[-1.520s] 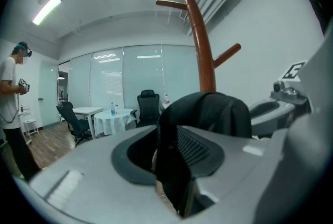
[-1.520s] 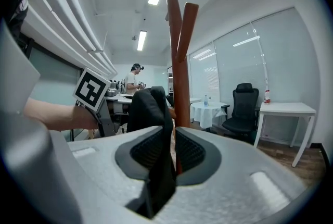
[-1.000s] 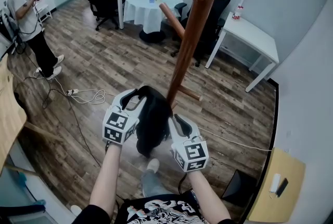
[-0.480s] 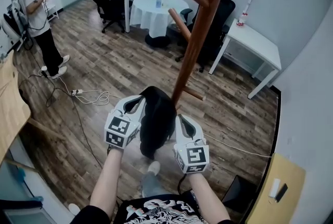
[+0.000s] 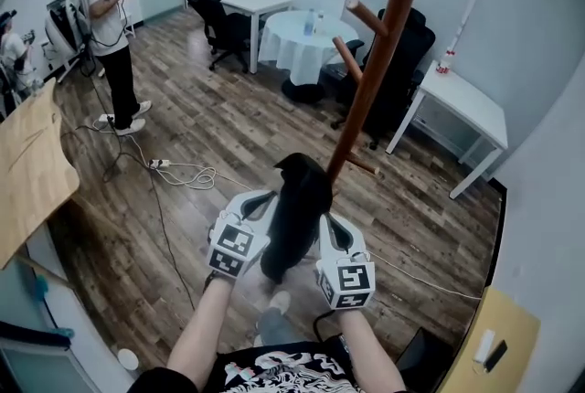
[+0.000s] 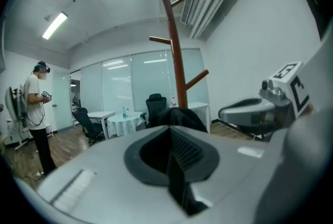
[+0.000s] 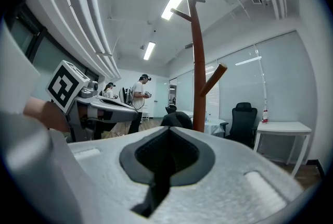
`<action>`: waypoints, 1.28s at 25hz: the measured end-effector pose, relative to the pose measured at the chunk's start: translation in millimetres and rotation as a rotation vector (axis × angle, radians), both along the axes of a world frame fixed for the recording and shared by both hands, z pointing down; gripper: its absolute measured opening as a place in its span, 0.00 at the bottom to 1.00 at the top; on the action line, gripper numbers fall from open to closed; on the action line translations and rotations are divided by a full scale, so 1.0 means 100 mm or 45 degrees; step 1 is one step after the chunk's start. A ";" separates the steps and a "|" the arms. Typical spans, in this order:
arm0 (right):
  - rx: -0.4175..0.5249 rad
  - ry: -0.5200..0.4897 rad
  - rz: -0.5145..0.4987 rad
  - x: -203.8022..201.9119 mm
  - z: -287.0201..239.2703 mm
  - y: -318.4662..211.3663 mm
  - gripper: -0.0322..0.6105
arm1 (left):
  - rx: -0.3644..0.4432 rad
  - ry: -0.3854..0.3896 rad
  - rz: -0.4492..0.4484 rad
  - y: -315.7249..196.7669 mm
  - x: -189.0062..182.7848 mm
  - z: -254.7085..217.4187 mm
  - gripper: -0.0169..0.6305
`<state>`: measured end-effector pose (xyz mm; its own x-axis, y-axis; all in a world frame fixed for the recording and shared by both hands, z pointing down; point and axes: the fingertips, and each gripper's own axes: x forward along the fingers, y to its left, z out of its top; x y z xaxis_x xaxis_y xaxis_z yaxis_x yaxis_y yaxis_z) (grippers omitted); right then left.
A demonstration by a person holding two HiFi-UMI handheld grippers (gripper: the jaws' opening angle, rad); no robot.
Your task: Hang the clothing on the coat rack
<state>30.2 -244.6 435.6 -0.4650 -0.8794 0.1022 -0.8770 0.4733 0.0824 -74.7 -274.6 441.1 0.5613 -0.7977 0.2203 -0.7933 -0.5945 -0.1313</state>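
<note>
Clenched tight, the jaws of the left gripper [image 5: 267,199] pinch the left side of the black garment [image 5: 294,216]. Its own view shows them closed, with dark cloth bunched just past the tips. The garment hangs in a narrow, drooping fold between the two grippers, on the near side of the coat rack [image 5: 377,71]. From the head view its top overlaps the foot of the pole, but contact with the wood cannot be made out. The right gripper [image 5: 326,222] grasps the garment's other side, its jaws likewise closed, with a dark strip caught in the slot between them. Both forearms reach toward the rack from the bottom of the frame.

The rack is a slanting brown pole. Bare pegs [image 5: 364,16] branch off its upper half, well above the garment, and a short low peg [image 5: 363,166] sticks out just right of the cloth.

Far left of the rack a person [image 5: 108,26] stands on the wood floor [image 5: 210,122], with a white cable [image 5: 183,174] coiled between that person and the rack. Behind the rack are a black chair [image 5: 218,12] and a round table [image 5: 306,42] under a white cloth. To the rack's right a white desk [image 5: 466,103] stands against the wall.
</note>
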 end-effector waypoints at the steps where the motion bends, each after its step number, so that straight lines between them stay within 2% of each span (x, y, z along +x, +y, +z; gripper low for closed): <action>1: -0.003 -0.006 -0.009 -0.03 0.00 0.08 0.05 | 0.004 0.007 -0.013 0.09 -0.04 -0.03 0.01; 9: -0.037 0.010 -0.088 -0.27 -0.03 0.59 0.05 | 0.062 0.061 -0.139 0.72 -0.41 -0.31 0.01; 12: -0.046 -0.001 -0.103 -0.34 -0.02 0.72 0.05 | 0.116 0.072 -0.209 0.94 -0.56 -0.40 0.01; 16: -0.045 -0.001 -0.117 -0.35 -0.02 0.81 0.05 | 0.161 0.131 -0.283 1.09 -0.70 -0.53 0.01; 20: -0.041 0.007 -0.139 -0.33 -0.05 0.82 0.05 | 0.118 0.136 -0.320 1.09 -0.70 -0.49 0.01; 26: -0.058 -0.010 -0.109 -0.13 -0.04 0.78 0.05 | -0.017 0.197 -0.340 1.01 -0.57 -0.24 0.01; 32: -0.030 -0.006 -0.076 0.21 -0.16 0.76 0.05 | -0.011 0.189 -0.342 0.99 -0.35 -0.30 0.01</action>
<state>50.9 -168.2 420.1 -0.5171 -0.8475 0.1201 -0.8475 0.5265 0.0667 -109.3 -176.1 411.5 0.3572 -0.9204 0.1591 -0.9324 -0.3616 0.0018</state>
